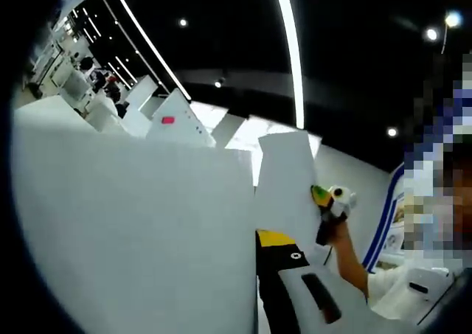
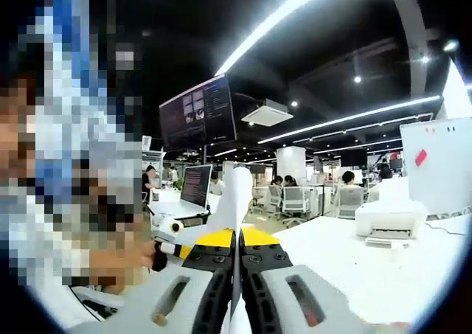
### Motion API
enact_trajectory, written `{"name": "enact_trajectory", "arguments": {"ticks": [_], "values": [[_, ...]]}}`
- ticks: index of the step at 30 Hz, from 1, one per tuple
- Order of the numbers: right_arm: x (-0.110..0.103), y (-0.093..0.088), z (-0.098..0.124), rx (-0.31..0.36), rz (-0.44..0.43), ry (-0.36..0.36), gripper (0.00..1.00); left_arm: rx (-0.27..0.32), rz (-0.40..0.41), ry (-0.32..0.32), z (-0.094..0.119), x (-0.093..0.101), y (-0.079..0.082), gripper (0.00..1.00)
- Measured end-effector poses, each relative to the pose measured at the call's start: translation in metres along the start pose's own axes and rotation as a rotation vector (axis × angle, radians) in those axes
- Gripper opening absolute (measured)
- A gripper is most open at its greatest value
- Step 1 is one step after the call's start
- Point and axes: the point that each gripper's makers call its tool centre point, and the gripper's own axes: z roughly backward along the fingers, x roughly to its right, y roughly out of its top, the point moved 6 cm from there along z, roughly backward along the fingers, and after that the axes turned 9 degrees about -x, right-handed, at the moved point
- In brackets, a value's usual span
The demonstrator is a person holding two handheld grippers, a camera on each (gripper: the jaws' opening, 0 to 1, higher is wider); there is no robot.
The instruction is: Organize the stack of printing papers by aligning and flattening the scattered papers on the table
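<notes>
White printing-paper sheets [image 2: 237,194] are up off the white table [image 2: 346,268], held edge-on between the right gripper [image 2: 238,264] jaws, which are pinched tight on them w/ the long axis running straight up from the tips. Left gripper view gives the broad face instead: the sheets [image 1: 133,231] fan unevenly, and the right gripper [image 1: 324,201] grips their far edge, so squaring comes next imo. Left gripper jaws hidden behind paper, can't tell their state

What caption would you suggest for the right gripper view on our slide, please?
Right gripper shut on upright paper, white printer on the table beyond.
</notes>
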Motion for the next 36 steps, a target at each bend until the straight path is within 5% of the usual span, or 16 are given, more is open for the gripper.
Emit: {"name": "enact_trajectory", "arguments": {"ticks": [20, 36], "values": [[0.008, -0.011, -0.005, -0.035, -0.021, -0.032, 0.00, 0.002, 0.000, 0.012, -0.003, -0.002, -0.001, 0.06], [0.029, -0.026, -0.017, -0.001, -0.183, -0.042, 0.00, 0.068, 0.015, 0.005, -0.002, -0.007, 0.003, 0.12]]}}
